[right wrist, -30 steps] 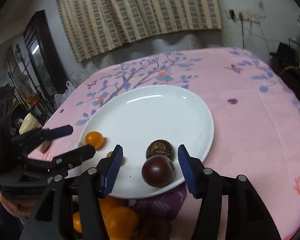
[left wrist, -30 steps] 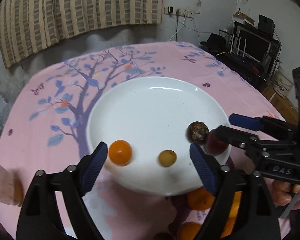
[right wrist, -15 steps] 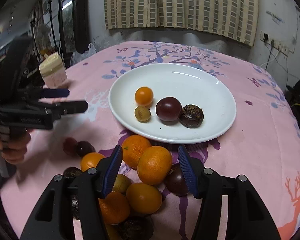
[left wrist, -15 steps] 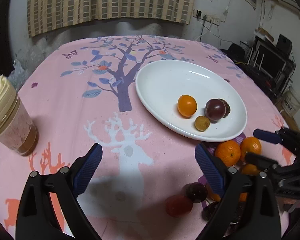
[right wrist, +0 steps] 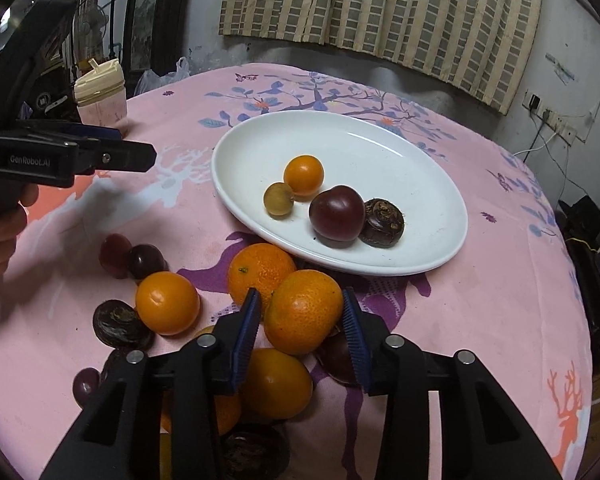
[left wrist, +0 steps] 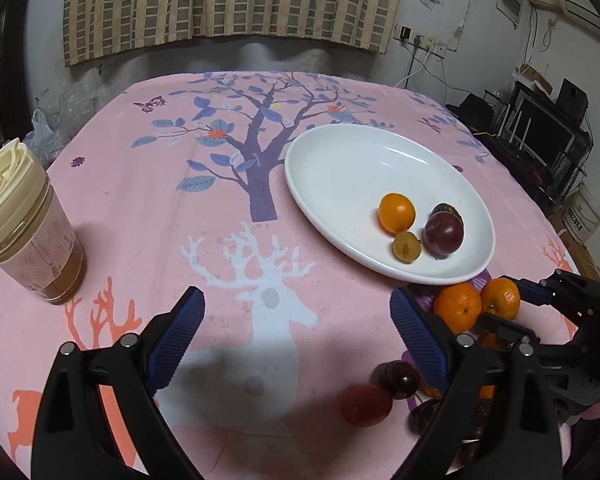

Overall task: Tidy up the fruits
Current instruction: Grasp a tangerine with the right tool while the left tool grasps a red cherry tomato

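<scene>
Straddling one orange (right wrist: 302, 312) in the pile without clearly gripping it, right gripper (right wrist: 300, 320) partly open, left gripper (left wrist: 296, 340) wide open and empty over the tablecloth (left wrist: 160, 208), white plate (right wrist: 380, 148) holding four fruits, one lidded jar (left wrist: 28, 232) at the table's far left.

Checked curtain (left wrist: 228, 4) on grey wall (left wrist: 440, 8); wall sockets (left wrist: 422, 40); dark cabinet (right wrist: 140, 20) left.

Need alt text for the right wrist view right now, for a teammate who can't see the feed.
The right gripper has its two fingers on either side of an orange in a loose fruit pile on the pink tablecloth. Beyond it, a white plate holds four small fruits. The open left gripper hovers at the left, near a lidded cup.
</scene>
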`<state>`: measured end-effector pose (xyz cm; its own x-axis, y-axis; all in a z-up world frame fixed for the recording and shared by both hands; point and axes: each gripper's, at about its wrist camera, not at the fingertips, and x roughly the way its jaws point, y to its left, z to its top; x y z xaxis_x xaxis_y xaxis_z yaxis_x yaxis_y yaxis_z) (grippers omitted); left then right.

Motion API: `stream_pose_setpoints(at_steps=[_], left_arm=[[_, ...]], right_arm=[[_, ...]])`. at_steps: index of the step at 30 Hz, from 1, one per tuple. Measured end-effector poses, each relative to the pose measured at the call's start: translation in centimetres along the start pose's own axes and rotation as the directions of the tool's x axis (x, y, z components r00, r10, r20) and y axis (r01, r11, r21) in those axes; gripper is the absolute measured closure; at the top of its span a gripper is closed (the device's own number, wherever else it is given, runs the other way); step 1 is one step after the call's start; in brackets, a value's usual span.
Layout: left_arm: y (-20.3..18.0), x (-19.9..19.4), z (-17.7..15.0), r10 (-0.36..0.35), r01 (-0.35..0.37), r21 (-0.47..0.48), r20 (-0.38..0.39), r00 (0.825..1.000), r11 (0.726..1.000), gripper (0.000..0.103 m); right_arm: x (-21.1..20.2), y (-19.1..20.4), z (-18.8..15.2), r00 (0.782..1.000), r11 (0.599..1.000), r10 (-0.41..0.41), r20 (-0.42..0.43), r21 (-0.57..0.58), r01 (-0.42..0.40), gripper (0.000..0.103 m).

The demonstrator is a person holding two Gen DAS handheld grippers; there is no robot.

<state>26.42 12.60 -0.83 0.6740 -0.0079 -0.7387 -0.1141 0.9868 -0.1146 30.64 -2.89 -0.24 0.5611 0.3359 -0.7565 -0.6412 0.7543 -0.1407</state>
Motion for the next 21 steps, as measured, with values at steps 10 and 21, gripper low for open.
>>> stream_pose_setpoints(at_steps=[10,21], left_arm=[[-1.1,-1.4,-2.4,-0.150,0.163,0.189,-0.081,0.985,0.968,0.016],[-3.7,-0.7,-5.9,-0.181,0.231,0.346,-0.171,0.969,0.909,0.050]], right_arm=[[-2.4,-3.9,0.6,0.975,0.952,0.183,0.127,0.225,-0.208,0.065],[-2.7,-4.5,0.5,0.971,0.936,0.189,0.145,0.271,-0.223,0.064]])
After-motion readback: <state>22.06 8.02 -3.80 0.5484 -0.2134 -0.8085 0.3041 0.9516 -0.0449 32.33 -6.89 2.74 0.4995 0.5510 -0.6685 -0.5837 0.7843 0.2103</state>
